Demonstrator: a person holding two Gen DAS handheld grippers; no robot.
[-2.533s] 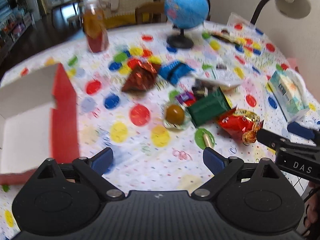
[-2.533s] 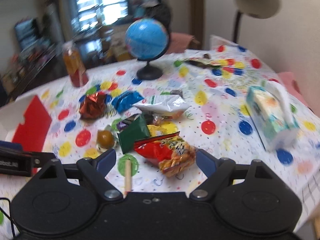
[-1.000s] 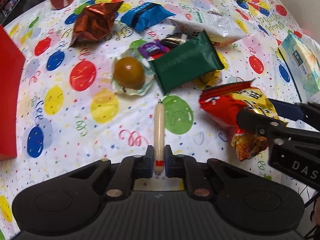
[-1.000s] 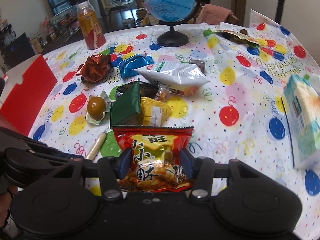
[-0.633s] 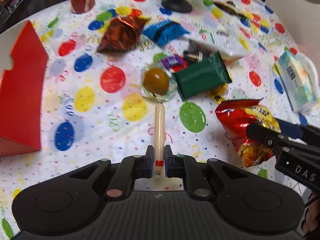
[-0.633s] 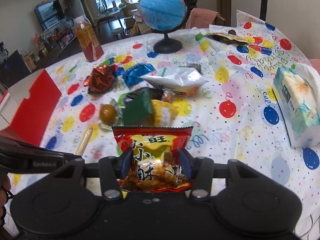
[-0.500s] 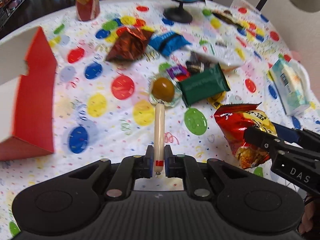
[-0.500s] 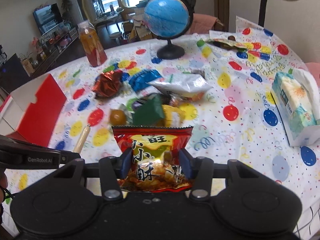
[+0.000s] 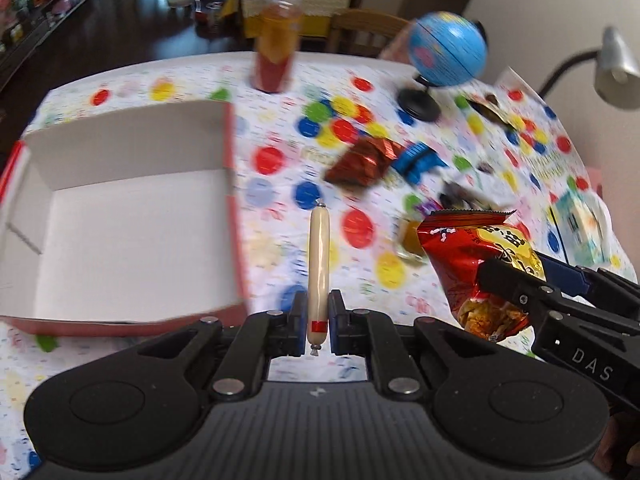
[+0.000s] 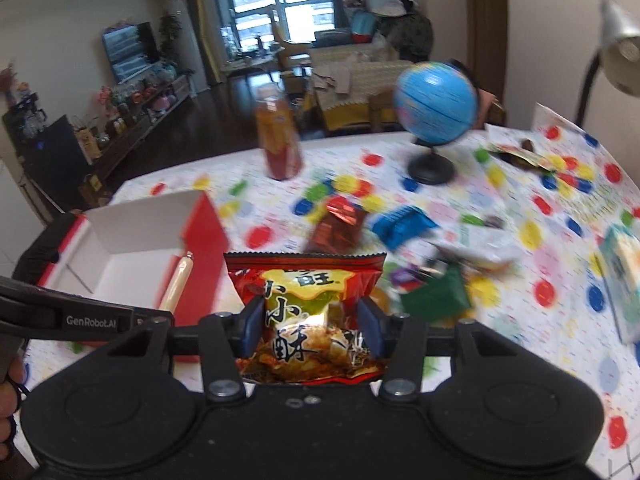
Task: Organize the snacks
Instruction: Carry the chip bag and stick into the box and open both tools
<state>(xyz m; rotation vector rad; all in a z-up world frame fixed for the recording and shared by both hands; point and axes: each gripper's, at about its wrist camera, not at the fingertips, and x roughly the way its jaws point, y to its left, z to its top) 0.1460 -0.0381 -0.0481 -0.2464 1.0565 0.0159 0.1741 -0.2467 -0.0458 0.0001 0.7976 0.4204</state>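
Surface [image 9: 280,92] with a balloon-dot cloth, blurred in both views; its near edge is hidden behind the gripper bodies.

One box [image 9: 120,216], red outside, white inside, open on top and holding nothing visible. Its left wall is cut off in the left wrist view. All places below are taken from this box.

One globe [image 9: 448,54] far right of the box, toward the back. One bottle [image 9: 276,56] behind the box's right back corner, upright. One tissue pack [image 9: 580,224] far right, partly cut off in the right wrist view.

Loose snacks right of the box, smeared by motion: one brown foil pack [image 9: 364,162], one blue pack [image 9: 418,160], one green pack [image 10: 436,294]; the rest of the pile is too blurred to count.

One red chip bag [image 10: 308,304], lifted off the surface, right of the box. The right gripper [image 10: 310,326] pinches its lower half, fingers [image 10: 252,328] pressing both sides; the bag's bottom is hidden behind the gripper body.

One sausage stick [image 9: 319,272], just right of the box's right wall, in the air, pointing away. The left gripper [image 9: 318,324] is tilted steeply down, fingers [image 9: 296,322] pressed tight on the stick's near end at its red band.

A hand [image 10: 10,404] shows at the left edge, mostly cut off.
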